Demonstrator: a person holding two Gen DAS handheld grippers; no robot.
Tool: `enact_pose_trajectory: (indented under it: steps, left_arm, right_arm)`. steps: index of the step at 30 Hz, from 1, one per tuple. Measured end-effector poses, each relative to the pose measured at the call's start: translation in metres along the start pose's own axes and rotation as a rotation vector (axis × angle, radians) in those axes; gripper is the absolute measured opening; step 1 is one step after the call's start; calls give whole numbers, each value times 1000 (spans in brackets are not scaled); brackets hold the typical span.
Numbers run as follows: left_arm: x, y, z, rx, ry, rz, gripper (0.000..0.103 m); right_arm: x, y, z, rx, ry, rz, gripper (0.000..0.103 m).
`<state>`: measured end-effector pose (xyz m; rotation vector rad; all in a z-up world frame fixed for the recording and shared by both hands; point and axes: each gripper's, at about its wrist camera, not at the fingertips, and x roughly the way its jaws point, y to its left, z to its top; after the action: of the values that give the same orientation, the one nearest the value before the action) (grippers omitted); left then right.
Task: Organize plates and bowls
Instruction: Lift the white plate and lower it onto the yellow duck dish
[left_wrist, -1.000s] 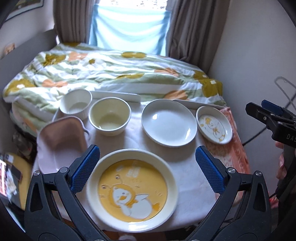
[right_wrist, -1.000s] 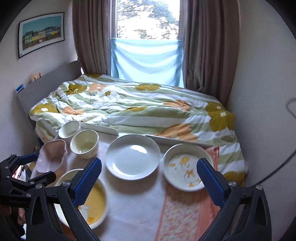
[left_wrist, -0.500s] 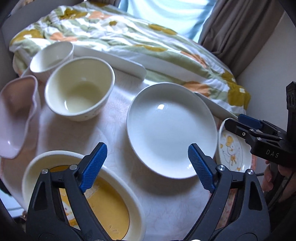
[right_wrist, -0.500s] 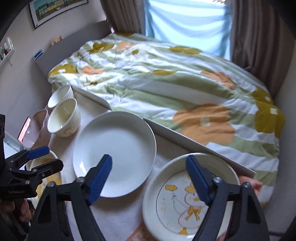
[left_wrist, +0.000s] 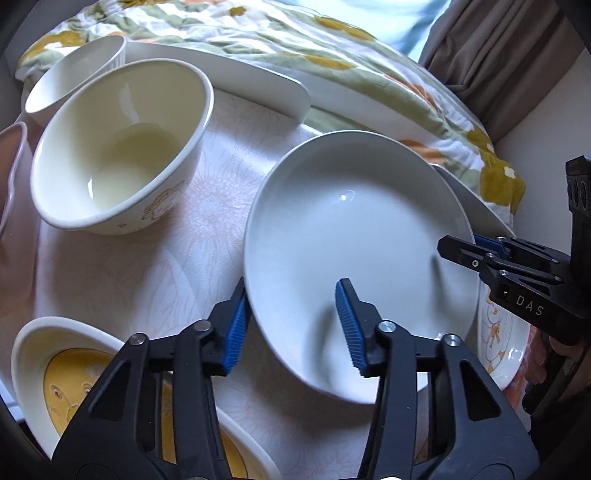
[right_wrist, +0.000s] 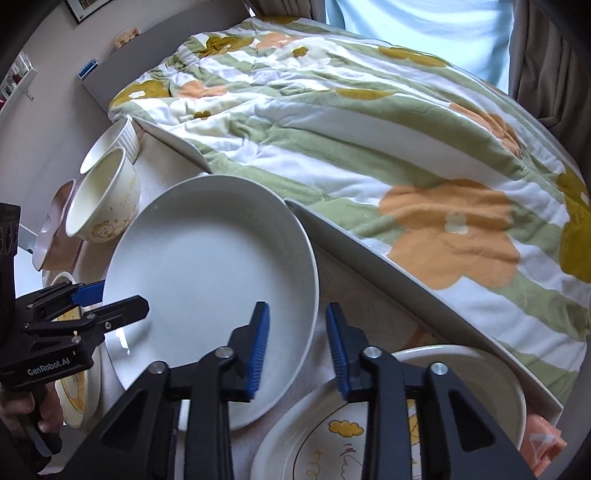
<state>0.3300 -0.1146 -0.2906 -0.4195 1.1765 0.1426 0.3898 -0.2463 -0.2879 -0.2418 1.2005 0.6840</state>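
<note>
Both claws closing astride the white plate's (left_wrist: 354, 236) opposite rims.

Both cameras ride on the handheld grippers, looking steeply down and close over the table toward the bed. The left wrist view faces the white plate (left_wrist: 354, 236) from its left edge; the right wrist view faces the same plate (right_wrist: 210, 280) from its right. Each view catches the other gripper, and both share the cream bowl (left_wrist: 118, 147).
</note>
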Motion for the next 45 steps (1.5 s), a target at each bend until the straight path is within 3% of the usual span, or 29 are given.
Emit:
enact_pose_trajectory:
  steps: [4, 10, 30, 37, 45]
  left_arm:
    - [2, 4, 1, -5, 1, 9, 30]
    - [1, 10, 3, -27, 3, 15, 24]
    - [-31, 2, 0, 6, -26, 33, 24]
    - [-73, 9, -3, 54, -37, 6, 24]
    - [-118, 51, -27, 182, -25, -51, 24]
  right_arm:
    - [3, -2, 1, 4, 1, 6, 17]
    - [2, -3, 0, 13, -16, 15, 17]
    - [-22, 5, -2, 47, -51, 8, 16]
    - [-57, 29, -6, 83, -72, -7, 16]
    - [-89, 86, -29, 194, -109, -57, 16]
